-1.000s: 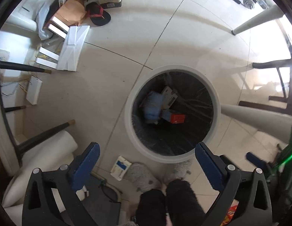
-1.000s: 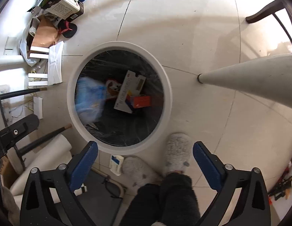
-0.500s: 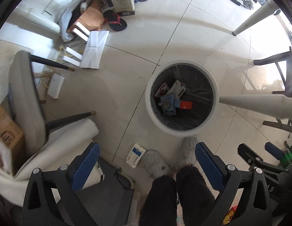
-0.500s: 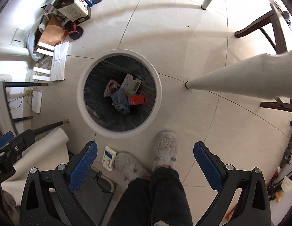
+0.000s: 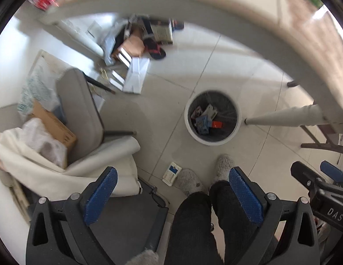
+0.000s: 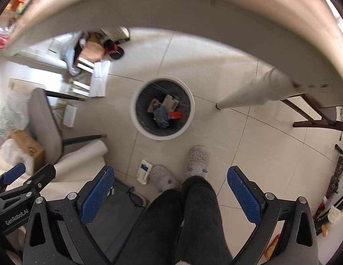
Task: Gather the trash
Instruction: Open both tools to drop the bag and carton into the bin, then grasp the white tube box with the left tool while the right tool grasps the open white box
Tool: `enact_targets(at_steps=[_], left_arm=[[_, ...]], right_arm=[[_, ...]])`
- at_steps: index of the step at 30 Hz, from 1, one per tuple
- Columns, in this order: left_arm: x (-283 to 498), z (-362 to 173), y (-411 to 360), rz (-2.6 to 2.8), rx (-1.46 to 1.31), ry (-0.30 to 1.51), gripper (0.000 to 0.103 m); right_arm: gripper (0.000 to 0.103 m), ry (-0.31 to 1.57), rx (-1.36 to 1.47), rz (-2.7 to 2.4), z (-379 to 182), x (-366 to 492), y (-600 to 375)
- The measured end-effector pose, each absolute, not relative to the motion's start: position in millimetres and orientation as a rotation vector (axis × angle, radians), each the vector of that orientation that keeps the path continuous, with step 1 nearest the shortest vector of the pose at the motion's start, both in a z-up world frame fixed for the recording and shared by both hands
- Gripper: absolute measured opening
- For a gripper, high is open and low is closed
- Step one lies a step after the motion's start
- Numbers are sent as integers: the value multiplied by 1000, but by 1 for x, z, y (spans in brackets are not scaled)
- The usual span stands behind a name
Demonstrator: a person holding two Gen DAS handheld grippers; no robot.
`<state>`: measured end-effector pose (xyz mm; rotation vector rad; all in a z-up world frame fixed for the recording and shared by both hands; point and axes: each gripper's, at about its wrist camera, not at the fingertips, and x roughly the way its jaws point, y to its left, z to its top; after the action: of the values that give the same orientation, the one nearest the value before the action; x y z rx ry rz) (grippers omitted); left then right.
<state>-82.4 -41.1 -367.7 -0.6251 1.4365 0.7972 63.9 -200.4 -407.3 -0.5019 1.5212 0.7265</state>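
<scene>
While both claws hang high above the floor, this is how things lie.
Left claw (image 5: 171, 190): spread wide, holding nothing.
Right claw (image 6: 170, 187): spread wide, also holding nothing.
Bin (image 6: 140, 121): white rim, dark liner, standing on the floor tiles beside the tabletop leg (image 6: 248, 95).
Bin contents: a pale box (image 6: 170, 101), a red carton (image 6: 175, 115), a crumpled blue wrapper (image 6: 161, 116) and a red-and-white packet (image 6: 154, 105).
Loose trash: a small white-and-blue packet (image 6: 144, 171) on the floor, just beside the grey slipper (image 6: 163, 177).
Tabletop (image 5: 193, 11): its edge is blurred, so what lies on it is probably trash, but I cannot tell.
Risk: reaching down, a claw could knock the tabletop edge or leg.
Risk: the flat packet could slide under the fingers on smooth tile.
</scene>
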Motion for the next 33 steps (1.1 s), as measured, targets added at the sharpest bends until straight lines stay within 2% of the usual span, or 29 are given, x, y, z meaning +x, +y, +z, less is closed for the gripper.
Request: enact_targets(at_steps=[9,17,24,33], left_arm=[[-46,-265,-24,884,-526,1272,103],[51,-220,18,906,-605,1208,103],[171,-233,81,919,-796,1239,103],[283,-310,172,984,-1242,1291,103]], right_arm=[[103,1453,-351,790,-278,92,-215],[103,1403,-225,735,-213,199,-215],[103,1350,-262,653,-193,360,-164],[103,1326,-466,595,-214,547,-54]])
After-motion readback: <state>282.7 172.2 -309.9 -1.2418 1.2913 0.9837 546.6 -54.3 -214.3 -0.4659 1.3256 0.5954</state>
